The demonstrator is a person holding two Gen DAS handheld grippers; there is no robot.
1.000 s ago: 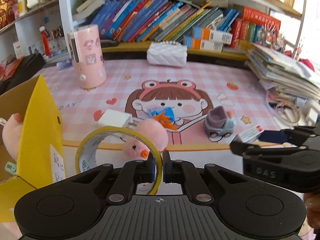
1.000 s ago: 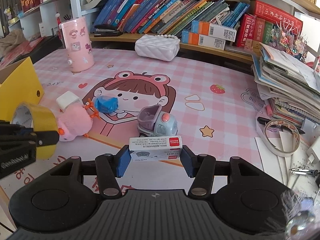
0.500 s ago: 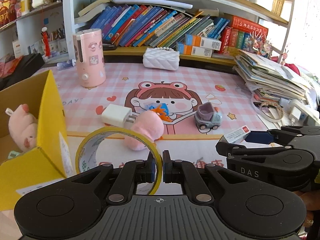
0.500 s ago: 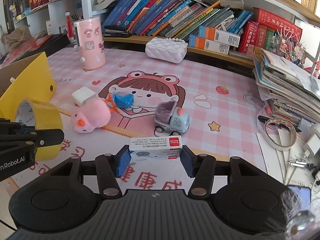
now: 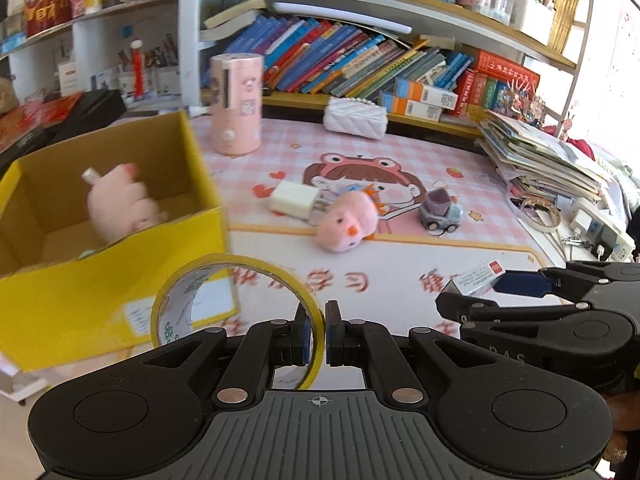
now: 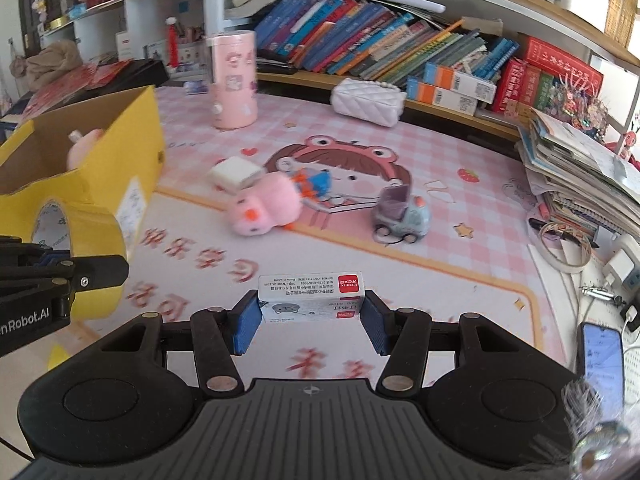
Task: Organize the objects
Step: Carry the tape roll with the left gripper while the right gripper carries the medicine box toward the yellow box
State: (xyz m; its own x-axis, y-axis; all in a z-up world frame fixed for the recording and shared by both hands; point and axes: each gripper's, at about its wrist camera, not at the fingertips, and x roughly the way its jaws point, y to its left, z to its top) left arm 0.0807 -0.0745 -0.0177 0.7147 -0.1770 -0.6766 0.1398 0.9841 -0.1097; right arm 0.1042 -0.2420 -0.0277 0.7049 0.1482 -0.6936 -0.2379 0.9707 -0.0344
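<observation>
Far to my left sits the yellow cardboard box (image 5: pixel 120 280), open at the top, with a pink plush (image 5: pixel 116 200) lying inside it. My left gripper (image 5: pixel 318 338) has its fingers pinched tight on the wall of a yellow tape roll (image 5: pixel 224 276), which stands on edge in the air just beside the box's near corner. Past it on the pink counter mat (image 5: pixel 400 280) lie a white charger block (image 5: pixel 294 200), touching a second pink plush with an orange beak (image 5: pixel 348 222), and then a small grey toy car (image 5: pixel 440 214) a little apart. A pink cylinder (image 5: pixel 237 104) and a white quilted purse (image 5: pixel 355 117) stand further back, near the bookshelf. On the right, my right gripper (image 6: pixel 311 312) holds its fingers part-way apart, clamped on the ends of a small white staple box (image 6: pixel 311 298), lifted above the mat.
</observation>
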